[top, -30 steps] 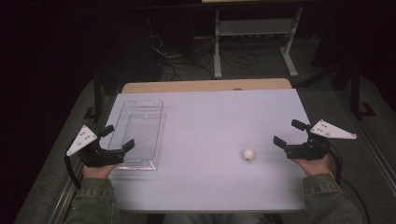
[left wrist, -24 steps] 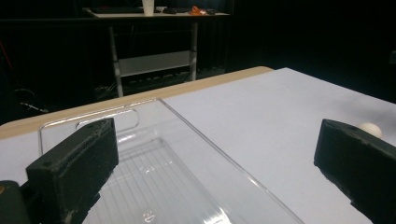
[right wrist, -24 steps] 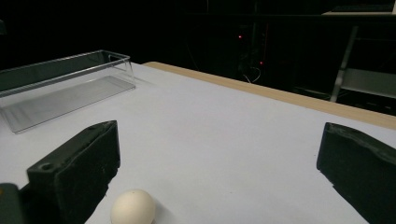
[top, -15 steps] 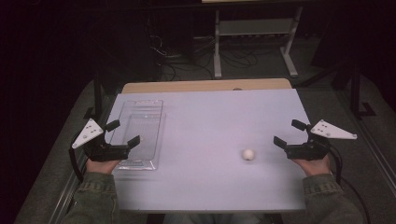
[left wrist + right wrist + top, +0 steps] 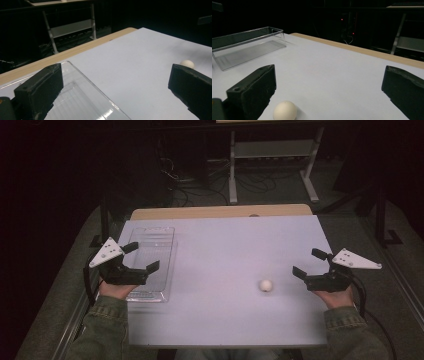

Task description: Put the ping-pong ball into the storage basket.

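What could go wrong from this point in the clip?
The small white ball lies loose on the smooth table; a nudge from the open right tool could roll it off the near edge. The open left tool hangs over the clear tray, which looks light and may slide if bumped.

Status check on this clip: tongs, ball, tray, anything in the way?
Left tongs open over clear tray. Right tongs open, empty, beside white ball. Ball loose on table. Path between looks unobstructed.
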`<state>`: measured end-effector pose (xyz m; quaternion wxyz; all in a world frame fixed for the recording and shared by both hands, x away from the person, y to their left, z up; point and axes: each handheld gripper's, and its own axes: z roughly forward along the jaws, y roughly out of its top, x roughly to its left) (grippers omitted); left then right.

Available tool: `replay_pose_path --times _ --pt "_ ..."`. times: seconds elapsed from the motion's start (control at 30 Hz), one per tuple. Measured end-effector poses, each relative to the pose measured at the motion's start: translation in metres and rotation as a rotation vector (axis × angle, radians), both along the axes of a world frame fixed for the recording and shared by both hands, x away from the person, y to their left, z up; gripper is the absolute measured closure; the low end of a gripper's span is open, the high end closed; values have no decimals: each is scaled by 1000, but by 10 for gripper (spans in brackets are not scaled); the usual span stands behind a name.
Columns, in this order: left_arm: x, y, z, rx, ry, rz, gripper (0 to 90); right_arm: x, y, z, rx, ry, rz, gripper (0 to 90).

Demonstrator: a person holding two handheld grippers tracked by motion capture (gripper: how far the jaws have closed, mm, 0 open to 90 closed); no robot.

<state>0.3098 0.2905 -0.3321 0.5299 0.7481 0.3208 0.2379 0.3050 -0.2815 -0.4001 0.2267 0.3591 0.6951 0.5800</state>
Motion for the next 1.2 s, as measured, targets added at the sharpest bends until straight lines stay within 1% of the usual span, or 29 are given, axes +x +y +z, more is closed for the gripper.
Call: replay_pose_path --times 0.07,0.17,0.27,0.37,0.43,0.47,0.53,0.63,0.73,0.83,0.93,0.97,1.07,1.13,1.2 --pt "2 -4 2 15 3 -14 0 0 0 0 -2 -2 1 0" --pt "4 -9 4 13 8 -28 0 0 0 0 0 -5 -1 0" --pt "7 -13 6 22 12 -42 0 -1 0 0 2 -3 0 0" --pt "11 -18 11 22 19 -61 0 0 0 0 5 -1 -1 0" --pt "14 -22 14 34 22 -69 0 0 0 0 5 0 -1 0" --pt "16 -24 16 50 24 -78 0 0 0 0 4 0 0 0" --pt "19 -29 19 70 28 -92 0 0 0 0 3 0 1 0" --pt "22 -37 22 87 36 -118 0 0 0 0 2 0 2 0" --pt "26 -44 24 80 45 -137 0 -1 -1 -1 4 2 2 0" --pt "28 -48 26 88 42 -144 0 -1 -1 -1 4 2 2 0" --pt "31 -56 27 101 43 -164 0 -1 -1 -1 4 1 4 0" --pt "31 -56 27 101 43 -164 0 -1 -1 -1 4 1 4 0" --pt "35 -65 28 117 53 -188 0 -1 -1 -2 2 1 6 0" --pt "37 -67 27 116 61 -196 0 -1 0 -2 0 2 7 0" --pt "40 -73 27 129 66 -209 0 -1 0 -2 -3 1 8 0"
